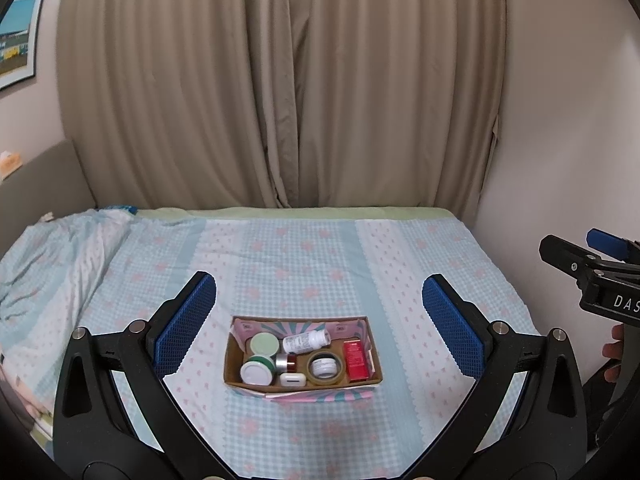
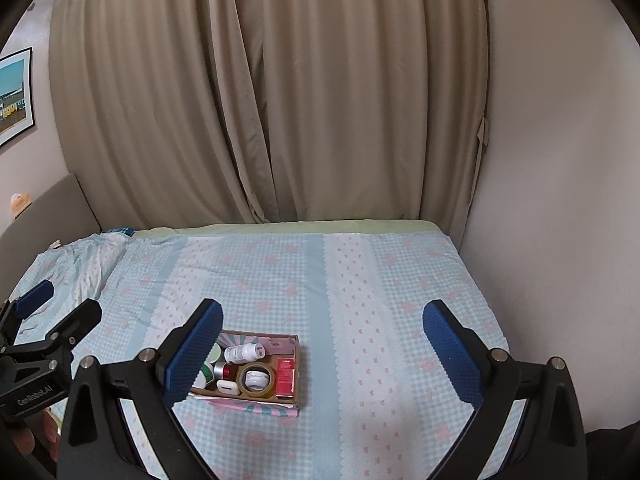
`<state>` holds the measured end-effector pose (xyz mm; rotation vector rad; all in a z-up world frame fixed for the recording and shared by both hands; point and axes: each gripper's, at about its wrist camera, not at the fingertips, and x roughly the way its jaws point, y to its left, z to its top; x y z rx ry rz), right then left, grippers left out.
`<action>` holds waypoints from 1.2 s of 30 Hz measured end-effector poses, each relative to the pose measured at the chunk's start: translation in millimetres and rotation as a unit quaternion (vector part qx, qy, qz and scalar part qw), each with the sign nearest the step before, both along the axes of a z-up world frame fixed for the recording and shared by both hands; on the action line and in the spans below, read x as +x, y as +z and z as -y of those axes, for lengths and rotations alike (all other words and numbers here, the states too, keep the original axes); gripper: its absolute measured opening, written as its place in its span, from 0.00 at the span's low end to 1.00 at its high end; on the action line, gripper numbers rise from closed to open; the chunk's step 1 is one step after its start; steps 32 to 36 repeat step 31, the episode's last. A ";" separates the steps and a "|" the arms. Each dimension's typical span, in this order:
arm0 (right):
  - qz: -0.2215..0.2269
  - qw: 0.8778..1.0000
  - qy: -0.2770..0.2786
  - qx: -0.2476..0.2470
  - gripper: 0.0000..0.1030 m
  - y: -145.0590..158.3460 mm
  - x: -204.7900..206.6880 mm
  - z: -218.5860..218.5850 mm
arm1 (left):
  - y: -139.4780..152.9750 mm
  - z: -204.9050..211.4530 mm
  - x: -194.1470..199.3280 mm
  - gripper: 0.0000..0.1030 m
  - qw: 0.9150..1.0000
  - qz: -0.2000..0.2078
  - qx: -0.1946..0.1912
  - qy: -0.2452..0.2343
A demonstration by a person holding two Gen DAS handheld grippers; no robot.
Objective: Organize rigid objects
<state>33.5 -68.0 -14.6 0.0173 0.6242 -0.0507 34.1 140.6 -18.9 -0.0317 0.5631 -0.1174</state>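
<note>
Both grippers, left gripper point(image 1: 319, 320) and right gripper point(image 2: 323, 344), are hanging wide open, holding nothing. Cardboard box point(image 1: 234, 360) is sitting lower centre on bedspread point(image 1: 304, 256), containing jars, bottle point(image 1: 306, 341), tape roll point(image 1: 326, 367); right gripper's left finger point(image 2: 195, 358) is partly blocking it.

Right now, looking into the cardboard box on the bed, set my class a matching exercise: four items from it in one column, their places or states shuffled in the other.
Items:
1. red rectangular carton
2. white plastic pill bottle
3. ring of brown packing tape
4. small white earbud case

Places or states:
A. lying on its side near the back
B. encircling a small white jar
C. at the right end of the box
D. against the front wall, middle

Pairs: 1-C, 2-A, 3-B, 4-D
</note>
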 end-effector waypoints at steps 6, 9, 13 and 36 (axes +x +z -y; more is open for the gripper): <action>-0.001 1.000 -0.001 0.000 0.97 -0.3 1.8 0.9 | -0.9 1.6 1.8 1.00 1.000 0.001 0.001 -0.001; -0.002 1.000 -0.004 -0.001 0.97 -0.4 1.8 1.6 | -1.7 3.7 3.3 1.00 1.000 0.001 0.002 -0.003; -0.003 1.000 -0.007 -0.001 0.97 -0.4 1.5 2.4 | -3.0 7.7 4.5 1.00 1.000 0.003 0.006 -0.006; -0.024 1.000 -0.007 0.012 0.97 -11.3 2.0 4.5 | -22.4 19.1 13.7 1.00 1.000 -0.005 0.002 -0.004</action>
